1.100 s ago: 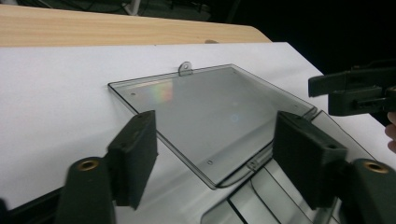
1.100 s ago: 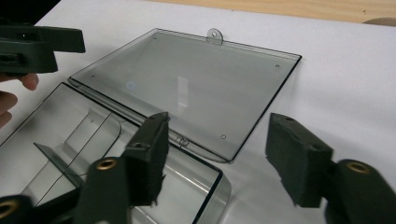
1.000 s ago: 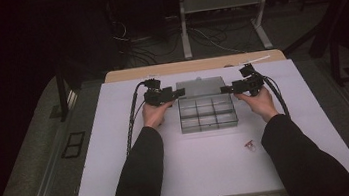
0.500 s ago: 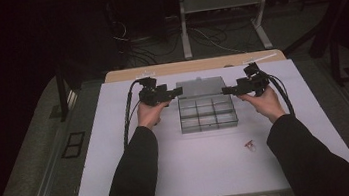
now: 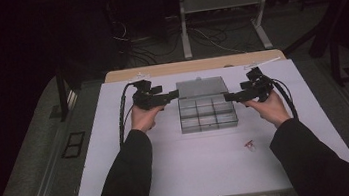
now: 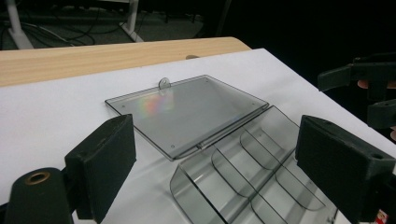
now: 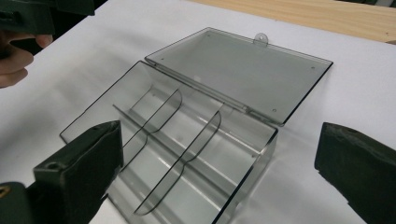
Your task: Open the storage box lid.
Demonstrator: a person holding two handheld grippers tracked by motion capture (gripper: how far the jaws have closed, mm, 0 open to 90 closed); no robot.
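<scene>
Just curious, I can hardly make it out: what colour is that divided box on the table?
The box is clear, smoke-grey plastic, see-through to the white table. The right gripper view shows it best.

Long black sleeves (image 5: 132,178) cover both forearms, hands bare at the cuffs. Each hand carries a matte black two-jaw gripper, left (image 5: 174,95) and right (image 5: 228,97), with blocky rectangular pads (image 6: 106,163), a brass-ringed screw hole (image 6: 37,178), and looping black cables (image 5: 123,115).
</scene>
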